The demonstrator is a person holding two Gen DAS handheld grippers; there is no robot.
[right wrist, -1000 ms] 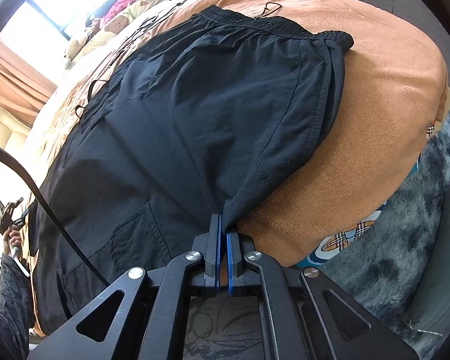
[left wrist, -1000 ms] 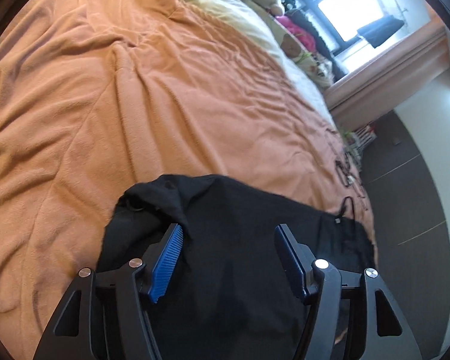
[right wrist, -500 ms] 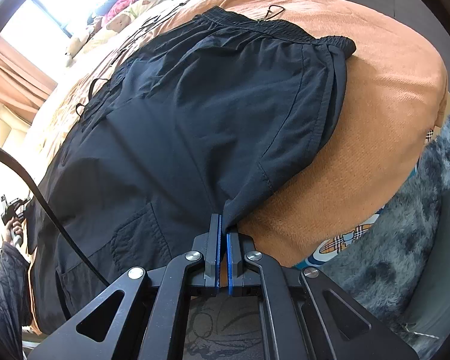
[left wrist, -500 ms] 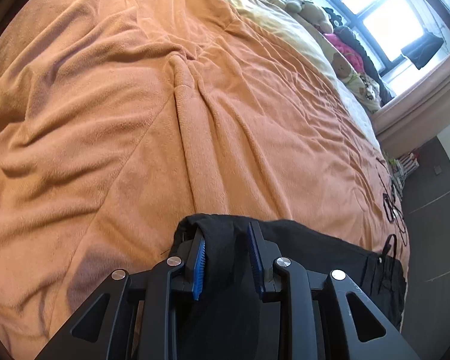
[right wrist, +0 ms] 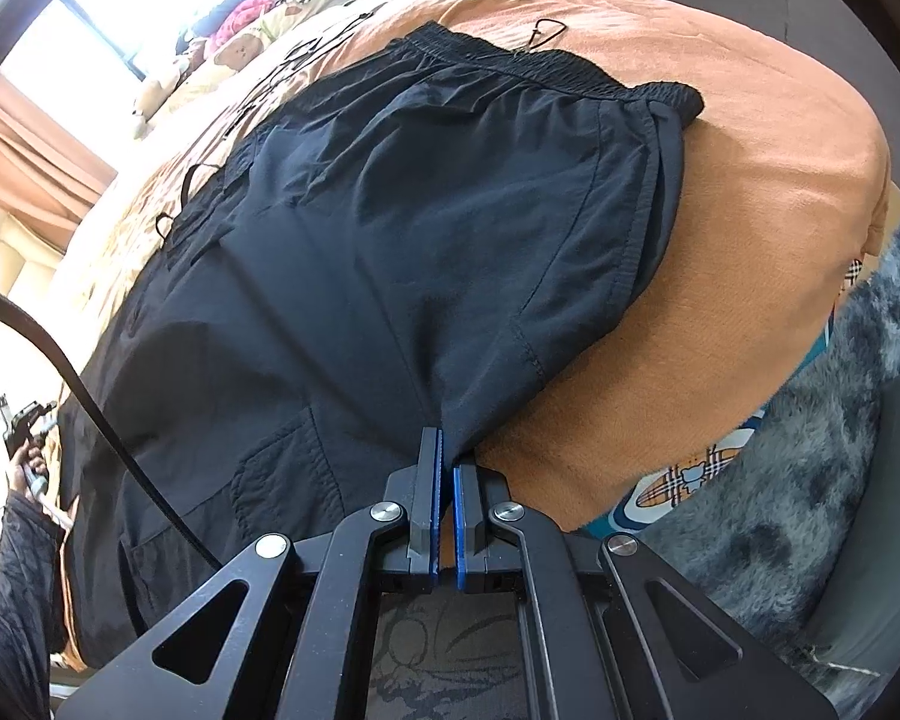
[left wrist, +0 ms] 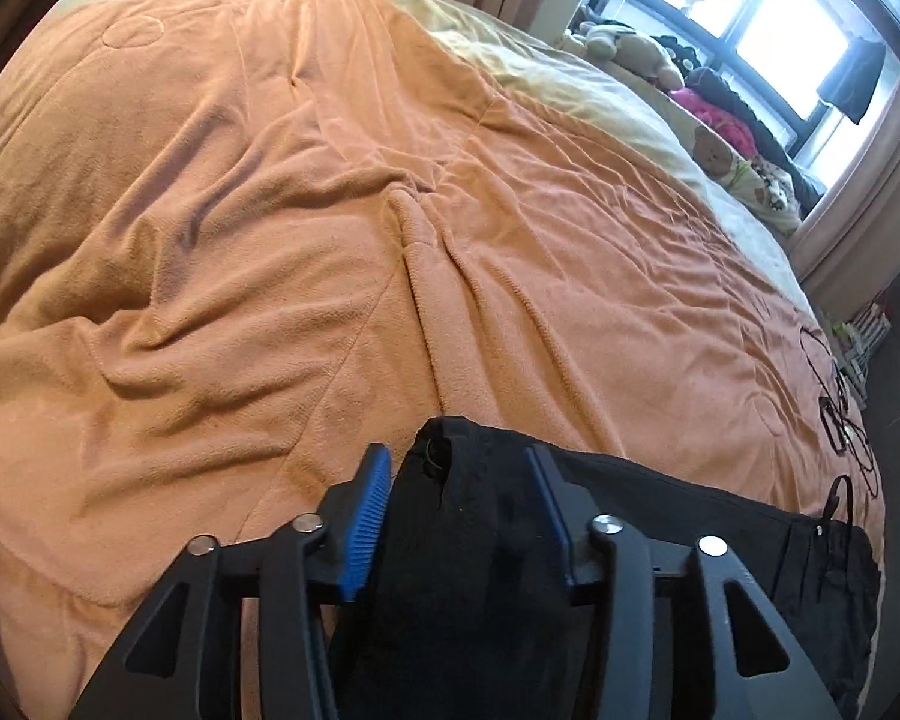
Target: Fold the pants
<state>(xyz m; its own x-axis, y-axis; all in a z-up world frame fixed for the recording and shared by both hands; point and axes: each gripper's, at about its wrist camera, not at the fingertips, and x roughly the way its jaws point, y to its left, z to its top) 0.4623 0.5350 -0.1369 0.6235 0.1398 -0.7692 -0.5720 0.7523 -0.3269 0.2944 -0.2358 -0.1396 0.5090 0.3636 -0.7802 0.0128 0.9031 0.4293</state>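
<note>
Right now the black pants [right wrist: 402, 252] lie spread over the orange blanket [left wrist: 270, 210] on the bed, waistband toward twelve o'clock in the right wrist view. The right tool [right wrist: 445, 480] is clamped tight on a fabric edge. The left tool [left wrist: 456, 510] has just been opening; a bunched pant end sits between its parted jaws, unpinched.

Daylight pours in through the window [left wrist: 768, 30], blown out to white glare in both views. The orange blanket [left wrist: 270, 240] is evenly lit, its creases softly shadowed. Fisheye bending curves everything, dark vignette at the corners; focus is sharp.
</note>
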